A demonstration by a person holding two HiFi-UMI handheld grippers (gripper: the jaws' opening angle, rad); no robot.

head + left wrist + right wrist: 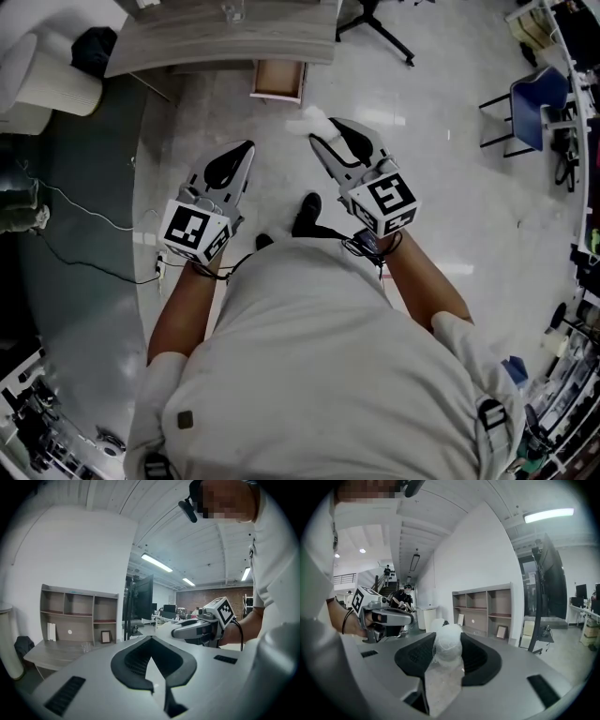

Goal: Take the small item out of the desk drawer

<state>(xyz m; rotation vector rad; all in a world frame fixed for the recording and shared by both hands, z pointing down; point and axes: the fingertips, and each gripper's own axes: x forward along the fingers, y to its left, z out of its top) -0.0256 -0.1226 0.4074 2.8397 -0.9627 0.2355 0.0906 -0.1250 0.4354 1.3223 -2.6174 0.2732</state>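
Note:
My right gripper point(447, 631) is shut on a small white ball point(447, 645) of wound thread, which sits between the black pads. In the head view that right gripper point(330, 133) is held over the floor, away from the desk point(187, 39). The small wooden drawer point(278, 82) stands pulled out under the desk's front edge. My left gripper point(151, 638) has its jaws closed to a point with nothing between them. It hangs beside the right one, as the head view shows the left gripper point(246, 150) to the right gripper's left.
A clear glass point(232, 11) stands on the desk. A wooden shelf unit point(75, 613) lines the wall behind it. A blue chair point(530, 103) stands at the right, an office chair base point(380, 23) at the top. A cable point(84, 220) trails over the floor at the left.

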